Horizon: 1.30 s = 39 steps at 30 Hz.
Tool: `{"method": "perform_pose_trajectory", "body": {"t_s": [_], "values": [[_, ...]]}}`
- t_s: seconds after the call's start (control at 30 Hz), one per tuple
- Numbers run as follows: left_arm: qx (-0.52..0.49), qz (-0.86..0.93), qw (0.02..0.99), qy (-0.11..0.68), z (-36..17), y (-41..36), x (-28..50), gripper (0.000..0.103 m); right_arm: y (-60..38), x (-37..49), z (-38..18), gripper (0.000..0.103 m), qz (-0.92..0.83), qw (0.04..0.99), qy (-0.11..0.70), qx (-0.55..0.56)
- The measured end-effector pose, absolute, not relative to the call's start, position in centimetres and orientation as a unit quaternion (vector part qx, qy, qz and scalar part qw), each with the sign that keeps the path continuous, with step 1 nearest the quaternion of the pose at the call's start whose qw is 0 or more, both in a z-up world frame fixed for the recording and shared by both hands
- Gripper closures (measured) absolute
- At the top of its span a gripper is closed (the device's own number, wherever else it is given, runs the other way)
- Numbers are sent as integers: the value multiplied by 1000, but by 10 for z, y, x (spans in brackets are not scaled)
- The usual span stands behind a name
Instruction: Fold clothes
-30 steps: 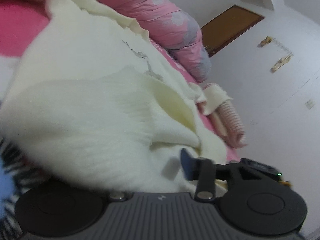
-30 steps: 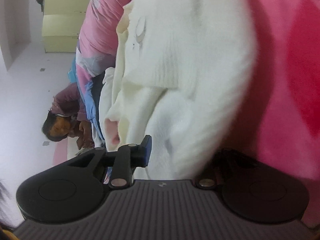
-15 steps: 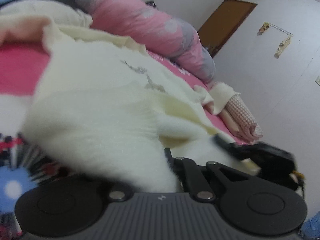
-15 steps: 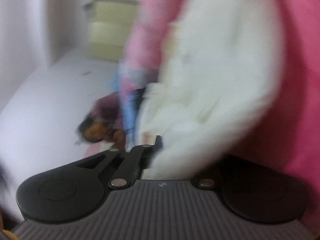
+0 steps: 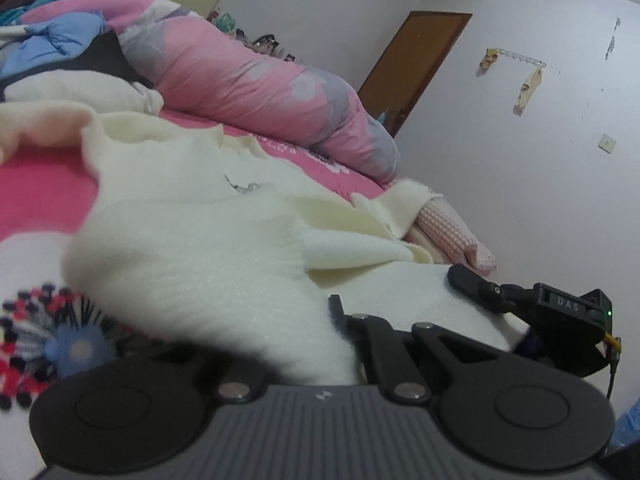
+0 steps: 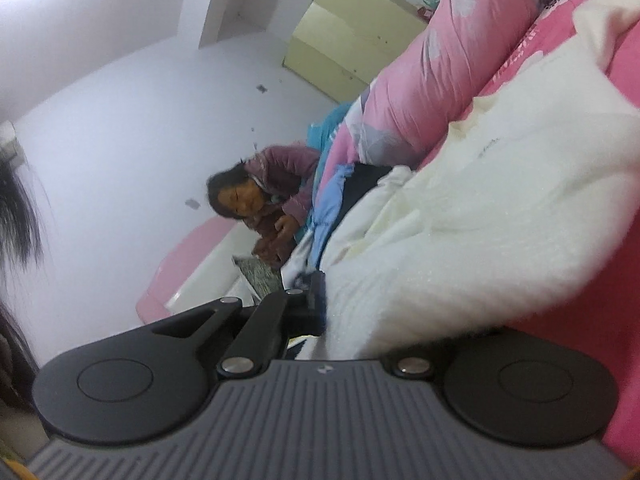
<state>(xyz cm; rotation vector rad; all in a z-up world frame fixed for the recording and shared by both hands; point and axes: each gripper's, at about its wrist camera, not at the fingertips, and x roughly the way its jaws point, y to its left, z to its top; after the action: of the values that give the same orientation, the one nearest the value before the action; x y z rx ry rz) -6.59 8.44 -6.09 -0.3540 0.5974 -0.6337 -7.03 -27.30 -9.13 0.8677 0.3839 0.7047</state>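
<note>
Pink bed [image 5: 36, 184] lies beyond both claws, bearing a cream sweater [image 5: 192, 216]. Left claw [image 5: 336, 320] and right claw [image 6: 324, 300] each clamp its near hem, probably to fold it over.

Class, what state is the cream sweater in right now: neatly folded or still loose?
Still loose. The cream sweater lies rumpled across the pink bed sheet, one part bunched and raised at the left hand-held gripper; no tidy fold shows.

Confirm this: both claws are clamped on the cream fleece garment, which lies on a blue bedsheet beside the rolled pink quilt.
One thing is wrong: the bedsheet is pink, not blue, as the left wrist view shows. The rest holds: the left claw and right claw clamp the cream fleece garment beside the rolled pink quilt.
</note>
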Motion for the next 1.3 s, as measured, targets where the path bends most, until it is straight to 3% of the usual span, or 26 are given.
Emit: {"method": "perform_pose_trajectory", "body": {"t_s": [0.2,0.43,0.53,0.7,0.77,0.93,1.0,1.07,1.1,1.3], "values": [[-149,-309,883,320,-74,80,-80,100,-279,-89,-100,102,328,832,213,393],[-141,-289,869,377,-118,76,-74,100,-272,-80,-141,102,261,816,345,383],[-141,-290,870,373,-123,78,-74,100,-273,-79,-149,98,250,809,396,356],[-131,-298,873,364,-124,77,-74,98,-297,-108,-114,86,243,853,393,243],[-140,-302,871,361,-125,78,-75,93,-316,-118,-95,84,232,871,382,205],[-162,-328,862,350,-129,74,-78,58,-336,-121,-52,79,210,910,325,149],[-161,-320,868,344,-129,68,-78,62,-320,-111,-46,80,235,915,297,137],[-149,-298,879,341,-128,65,-79,82,-304,-100,-49,80,262,913,290,120],[-146,-285,883,343,-129,65,-79,97,-292,-94,-52,80,275,911,290,104],[-177,-285,878,341,-129,76,-82,100,-218,-57,-91,88,317,876,363,19]]}}
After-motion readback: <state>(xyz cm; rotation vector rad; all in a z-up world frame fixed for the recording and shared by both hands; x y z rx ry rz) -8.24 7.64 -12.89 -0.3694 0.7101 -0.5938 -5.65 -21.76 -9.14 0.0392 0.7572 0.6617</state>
